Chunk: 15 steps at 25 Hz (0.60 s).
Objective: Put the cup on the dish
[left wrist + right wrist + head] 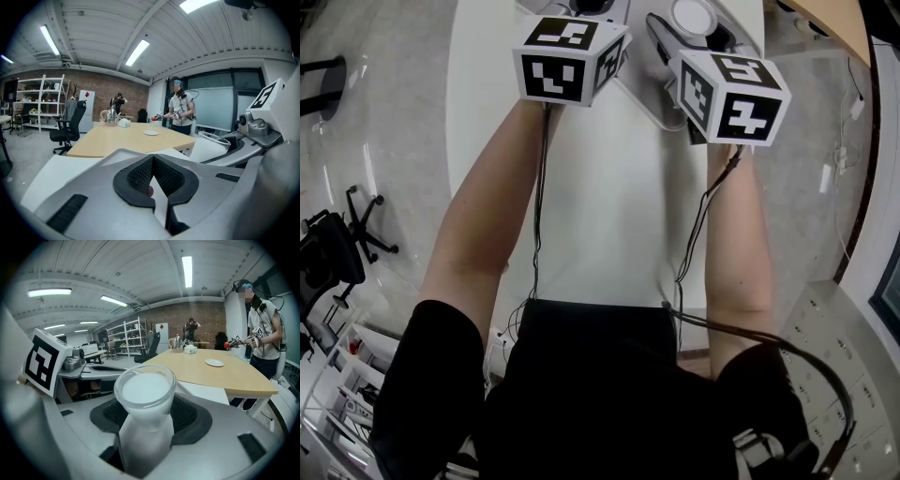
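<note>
A frosted white cup (145,391) stands upright between the black pads of my right gripper (146,423), which is shut on its lower body. In the head view the cup (694,16) shows at the top edge, beyond the right marker cube (733,94). From the left gripper view the cup (212,143) sits at the right, beside that gripper. My left gripper (153,163) has its pads meeting at the tips and holds nothing. Its marker cube (570,58) hovers over the white table (609,206). A small white dish (214,363) lies far off on a tan table (225,373).
Another person (180,110) holding grippers stands behind the tan table (122,138). A kettle and a white box (117,119) rest at its far end. A black office chair (68,126) and shelves (42,101) are at the left. Floor and a chair (337,248) lie left of the white table.
</note>
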Each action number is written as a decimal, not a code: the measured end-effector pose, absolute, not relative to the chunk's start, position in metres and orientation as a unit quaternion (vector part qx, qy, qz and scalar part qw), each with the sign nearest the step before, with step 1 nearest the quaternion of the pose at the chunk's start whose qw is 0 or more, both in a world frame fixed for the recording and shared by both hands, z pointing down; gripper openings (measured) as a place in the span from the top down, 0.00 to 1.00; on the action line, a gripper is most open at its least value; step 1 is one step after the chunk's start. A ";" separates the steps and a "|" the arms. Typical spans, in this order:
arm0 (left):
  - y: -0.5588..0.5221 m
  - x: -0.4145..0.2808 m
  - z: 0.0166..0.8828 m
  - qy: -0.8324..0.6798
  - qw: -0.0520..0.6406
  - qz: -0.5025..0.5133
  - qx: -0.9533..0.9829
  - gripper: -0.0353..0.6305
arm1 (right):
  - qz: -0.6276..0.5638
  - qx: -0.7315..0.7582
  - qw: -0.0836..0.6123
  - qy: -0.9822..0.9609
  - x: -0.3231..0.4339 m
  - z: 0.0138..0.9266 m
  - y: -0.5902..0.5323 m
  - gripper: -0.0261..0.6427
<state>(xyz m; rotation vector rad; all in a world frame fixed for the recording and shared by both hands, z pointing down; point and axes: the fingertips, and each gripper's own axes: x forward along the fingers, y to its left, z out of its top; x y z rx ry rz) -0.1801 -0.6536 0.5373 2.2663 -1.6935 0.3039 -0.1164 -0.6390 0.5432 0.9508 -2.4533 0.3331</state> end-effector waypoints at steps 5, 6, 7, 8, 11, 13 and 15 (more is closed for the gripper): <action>-0.658 -0.183 0.549 -0.590 0.164 0.104 0.784 0.95 | 0.127 0.346 0.249 -0.896 -0.123 0.550 -0.648 0.61; -0.661 -0.182 0.552 -0.591 0.166 0.106 0.782 0.95 | 0.129 0.343 0.251 -0.896 -0.121 0.553 -0.651 0.61; -0.665 -0.179 0.555 -0.592 0.167 0.108 0.781 0.95 | 0.131 0.341 0.252 -0.896 -0.118 0.557 -0.656 0.61; -0.670 -0.175 0.558 -0.591 0.166 0.110 0.782 0.95 | 0.131 0.340 0.253 -0.896 -0.114 0.559 -0.661 0.61; -0.682 -0.167 0.560 -0.588 0.156 0.108 0.786 0.95 | 0.127 0.349 0.251 -0.894 -0.113 0.562 -0.666 0.61; -0.682 -0.170 0.561 -0.587 0.155 0.108 0.787 0.95 | 0.131 0.353 0.252 -0.891 -0.121 0.566 -0.658 0.61; -0.680 -0.175 0.564 -0.588 0.157 0.109 0.786 0.95 | 0.135 0.354 0.254 -0.890 -0.126 0.572 -0.655 0.61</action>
